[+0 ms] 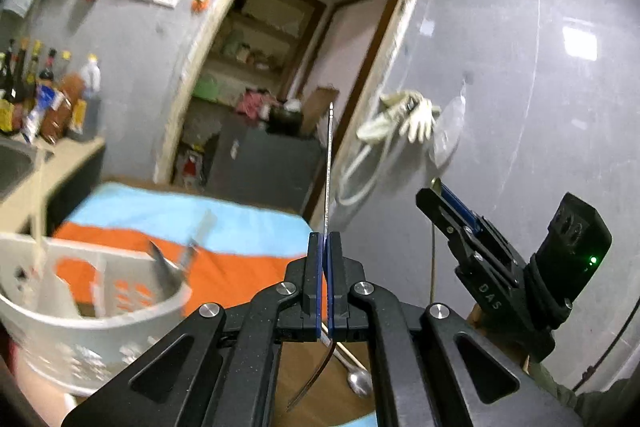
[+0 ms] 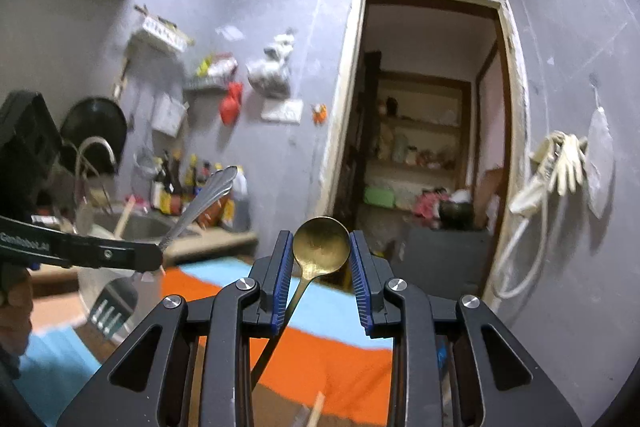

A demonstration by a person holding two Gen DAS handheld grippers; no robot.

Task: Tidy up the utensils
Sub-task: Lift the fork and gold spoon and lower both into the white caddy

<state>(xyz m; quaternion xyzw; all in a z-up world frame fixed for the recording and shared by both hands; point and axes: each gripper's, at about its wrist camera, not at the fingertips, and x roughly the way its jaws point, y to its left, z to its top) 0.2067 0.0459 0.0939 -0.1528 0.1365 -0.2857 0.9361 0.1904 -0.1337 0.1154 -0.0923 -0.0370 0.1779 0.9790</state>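
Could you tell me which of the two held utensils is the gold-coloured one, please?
The gold spoon sits between the right gripper fingers, bowl up. The left gripper is shut on a silver fork, tines hanging below.
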